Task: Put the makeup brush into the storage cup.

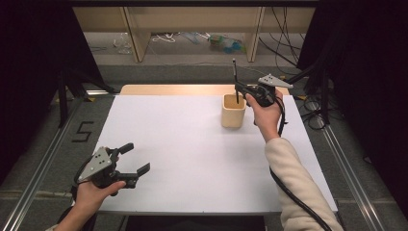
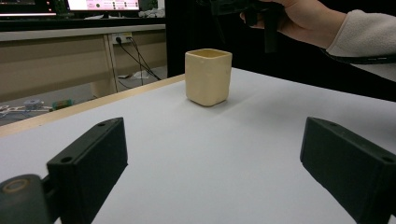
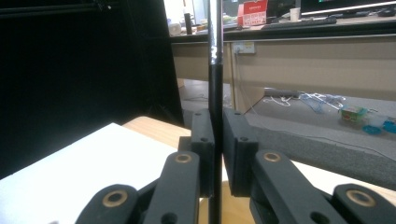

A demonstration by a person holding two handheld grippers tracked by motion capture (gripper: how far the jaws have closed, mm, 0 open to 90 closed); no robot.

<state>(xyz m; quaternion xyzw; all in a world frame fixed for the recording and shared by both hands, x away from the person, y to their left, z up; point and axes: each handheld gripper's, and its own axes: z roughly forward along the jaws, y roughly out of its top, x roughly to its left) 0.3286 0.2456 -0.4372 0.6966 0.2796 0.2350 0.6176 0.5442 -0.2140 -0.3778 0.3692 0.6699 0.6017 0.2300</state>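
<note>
Pen (image 1: 235,79) upright, clamped in right gripper (image 1: 239,89), tip inside cup (image 1: 233,111).

The dark rod (image 3: 215,93) runs off the top and bottom edges of the right gripper view — neither end shows there. In the high view its lower end is hidden inside the cream cup (image 1: 233,111), and what the rod is stays unclear.

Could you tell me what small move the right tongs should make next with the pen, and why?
Probably lower it straight down a little and then open. The right tongs are shut on the upright black pen, whose lower end already sits inside the mouth of the cream cup; how deep it reaches cannot be told.
</note>
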